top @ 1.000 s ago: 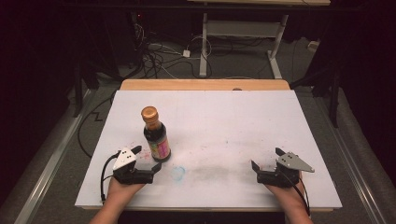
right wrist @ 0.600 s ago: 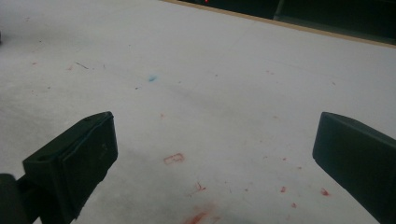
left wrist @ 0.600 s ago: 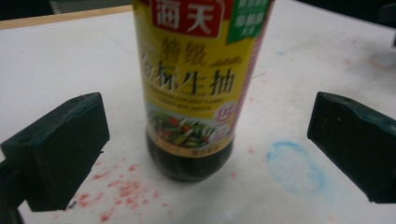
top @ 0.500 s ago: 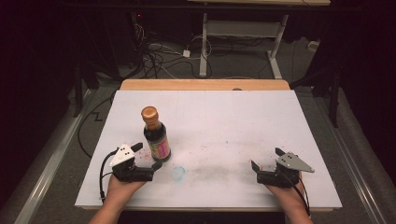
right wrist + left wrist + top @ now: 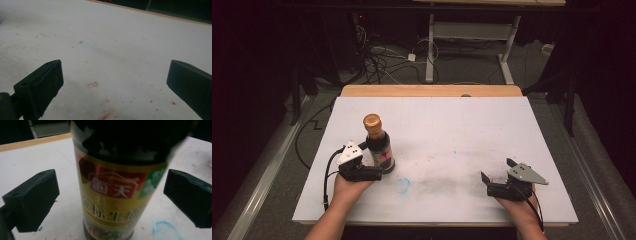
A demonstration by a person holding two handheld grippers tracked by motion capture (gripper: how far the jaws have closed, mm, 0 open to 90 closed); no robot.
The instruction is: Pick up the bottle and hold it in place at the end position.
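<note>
**Dark sauce bottle standing between the spread jaws of the left hand-held gripper**

Two forearms are reaching in over the near edge of the worktop [image 5: 462,130], a white sheet over a wooden board whose bare strip is showing along the far edge. The left hand-held gripper [image 5: 374,159] is sitting close to the near-left corner, with its cable trailing off toward the near edge. Its jaws are spread wide, one on each side of the bottle [image 5: 379,145], and in the left gripper view a clear gap is showing between each black jaw and the bottle's sides, so nothing is being held. The right hand-held gripper [image 5: 497,172] is resting toward the near-right corner, well apart from the bottle, with its jaws likewise standing wide apart over bare white surface speckled with small red marks [image 5: 106,100].

A faint blue smudge [image 5: 402,185] is lying on the sheet just beside the bottle's base, on the near side. The bottle itself is standing upright in the near-left part of the worktop, dark glass with a yellow and red label [image 5: 112,197] and a copper-coloured cap [image 5: 372,121].

Beyond the far edge, the floor is lying in dim light, with tangled cables [image 5: 382,60] and the white legs of another table [image 5: 430,50] showing.
</note>
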